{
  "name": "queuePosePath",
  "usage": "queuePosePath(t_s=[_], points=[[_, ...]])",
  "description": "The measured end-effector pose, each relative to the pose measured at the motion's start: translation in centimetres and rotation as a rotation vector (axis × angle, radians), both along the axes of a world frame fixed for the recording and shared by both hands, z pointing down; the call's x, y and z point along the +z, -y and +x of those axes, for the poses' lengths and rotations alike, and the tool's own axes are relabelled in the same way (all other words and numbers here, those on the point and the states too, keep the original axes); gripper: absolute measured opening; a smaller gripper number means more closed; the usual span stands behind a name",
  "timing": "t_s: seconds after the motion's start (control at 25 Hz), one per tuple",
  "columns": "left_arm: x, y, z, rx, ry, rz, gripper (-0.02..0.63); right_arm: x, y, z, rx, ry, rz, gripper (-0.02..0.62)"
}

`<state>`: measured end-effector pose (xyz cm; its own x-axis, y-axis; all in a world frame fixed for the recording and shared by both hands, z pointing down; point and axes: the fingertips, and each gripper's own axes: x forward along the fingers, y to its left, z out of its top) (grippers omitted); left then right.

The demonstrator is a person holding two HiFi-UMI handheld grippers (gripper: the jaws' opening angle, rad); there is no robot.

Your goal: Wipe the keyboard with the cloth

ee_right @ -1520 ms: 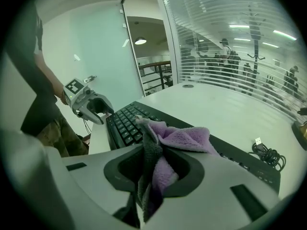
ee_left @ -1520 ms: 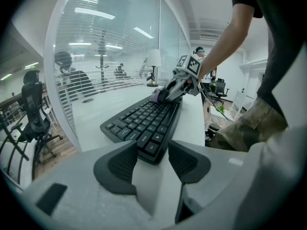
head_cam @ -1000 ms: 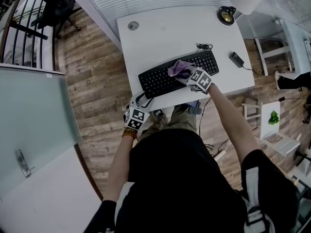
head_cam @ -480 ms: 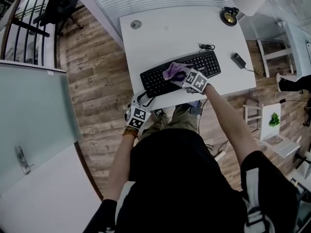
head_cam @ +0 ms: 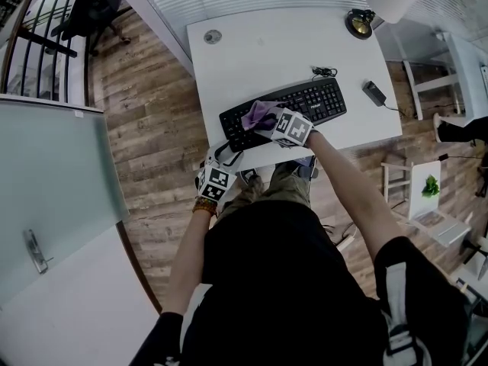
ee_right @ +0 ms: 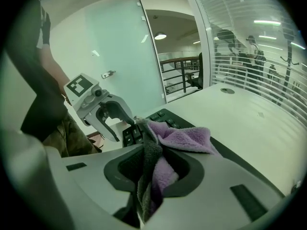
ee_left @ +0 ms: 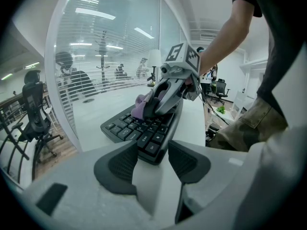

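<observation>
A black keyboard lies on the white desk. My right gripper is shut on a purple and grey cloth and presses it onto the left half of the keys. In the right gripper view the cloth is bunched between the pads of the right gripper, above the keyboard. My left gripper sits at the keyboard's near left corner. In the left gripper view that corner of the keyboard is clamped between the pads of the left gripper.
At the desk's far edge stand a lamp base and a round cable grommet. A small black device and a coiled cable lie to the right of the keyboard. A glass wall runs along the desk's left.
My right gripper has slid the cloth leftward along the keyboard, from its middle toward its left end. The left gripper has stayed at the corner.
</observation>
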<state>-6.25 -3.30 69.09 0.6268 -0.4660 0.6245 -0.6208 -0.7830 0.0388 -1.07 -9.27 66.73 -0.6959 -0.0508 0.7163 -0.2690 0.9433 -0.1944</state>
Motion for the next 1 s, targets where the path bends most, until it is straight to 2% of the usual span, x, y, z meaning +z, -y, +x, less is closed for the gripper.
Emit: queuePosePath(t_s=[0.76,0.84,1.0], points=[[0.0,-0.1,0.1,-0.01,-0.002,0.0,0.201,-0.3,-2.4,-6.7,-0.112,0.033,0.007,0.091],[0.0,-0.1,0.1,-0.013,-0.006,-0.002,0.201,-0.6,-2.2,-6.7,-0.056,0.08,-0.022,0.092],[-0.2,0.2,0.0,-0.017,-0.011,-0.002,0.192,-3.8,0.2,-4.7,0.214,0.324,-0.136,0.097]])
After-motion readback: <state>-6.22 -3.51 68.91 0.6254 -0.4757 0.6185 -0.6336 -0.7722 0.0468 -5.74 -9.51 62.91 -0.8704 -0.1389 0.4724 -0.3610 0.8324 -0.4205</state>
